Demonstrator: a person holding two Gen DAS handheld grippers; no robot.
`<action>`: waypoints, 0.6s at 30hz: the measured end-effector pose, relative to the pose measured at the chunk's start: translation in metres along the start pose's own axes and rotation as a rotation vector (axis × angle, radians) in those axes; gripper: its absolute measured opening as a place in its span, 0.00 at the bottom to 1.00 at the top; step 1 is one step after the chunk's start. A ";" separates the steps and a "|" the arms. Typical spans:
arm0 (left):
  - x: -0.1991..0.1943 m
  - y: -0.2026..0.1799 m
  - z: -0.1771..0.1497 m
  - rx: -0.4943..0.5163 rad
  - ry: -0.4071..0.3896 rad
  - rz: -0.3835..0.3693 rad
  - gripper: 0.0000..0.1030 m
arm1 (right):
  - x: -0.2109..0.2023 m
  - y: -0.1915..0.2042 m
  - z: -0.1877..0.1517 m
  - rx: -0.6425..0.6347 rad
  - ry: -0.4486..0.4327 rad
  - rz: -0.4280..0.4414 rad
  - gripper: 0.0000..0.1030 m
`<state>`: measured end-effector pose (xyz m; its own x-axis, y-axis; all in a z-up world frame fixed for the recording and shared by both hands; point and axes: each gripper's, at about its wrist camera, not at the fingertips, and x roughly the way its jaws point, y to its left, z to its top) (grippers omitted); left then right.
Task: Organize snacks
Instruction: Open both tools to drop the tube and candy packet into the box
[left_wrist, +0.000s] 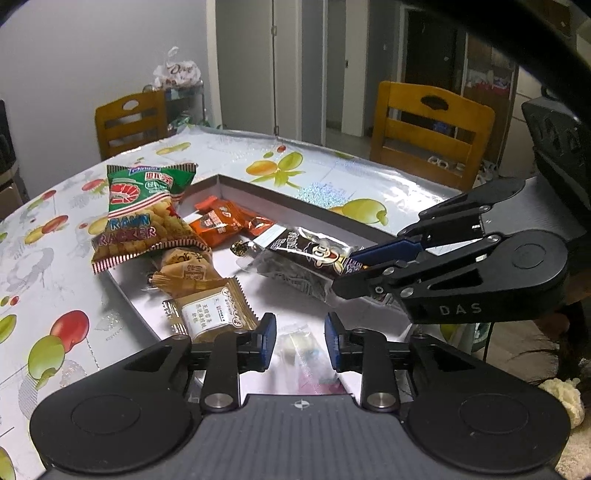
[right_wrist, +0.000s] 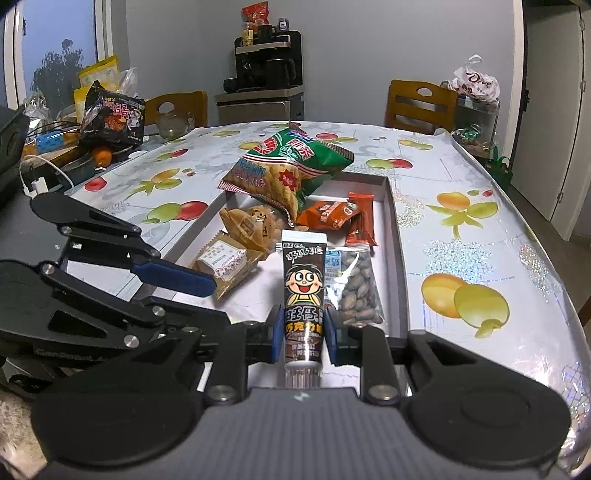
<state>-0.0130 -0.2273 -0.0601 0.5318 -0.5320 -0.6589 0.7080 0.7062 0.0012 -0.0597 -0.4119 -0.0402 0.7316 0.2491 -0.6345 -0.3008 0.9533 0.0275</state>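
Snacks crowd the tray; right gripper clamps the tube, left gripper parted, empty.

Premises: a home dining room. The worktop carries a glossy fruit-print tablecloth, with wooden dining chairs drawn up along its far edge. Behind the worktop, against a plain grey wall, a coffee machine stands on a small cabinet. Left of that machine is a window. Interior doors and an open doorway lie beyond the chairs. A tied plastic shopping bag sits on a rack beside one chair.
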 end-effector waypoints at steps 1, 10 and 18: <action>0.000 0.000 0.000 0.001 -0.003 0.001 0.32 | 0.000 0.001 0.000 -0.001 0.001 0.000 0.21; -0.010 0.000 -0.004 -0.005 -0.033 0.022 0.51 | -0.007 0.003 0.002 0.022 -0.037 -0.008 0.53; -0.020 0.005 -0.008 -0.014 -0.068 0.056 0.74 | -0.016 0.007 0.004 0.051 -0.073 0.020 0.69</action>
<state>-0.0236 -0.2091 -0.0528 0.6015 -0.5216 -0.6051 0.6695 0.7424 0.0256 -0.0711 -0.4088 -0.0268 0.7690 0.2780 -0.5757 -0.2856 0.9550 0.0797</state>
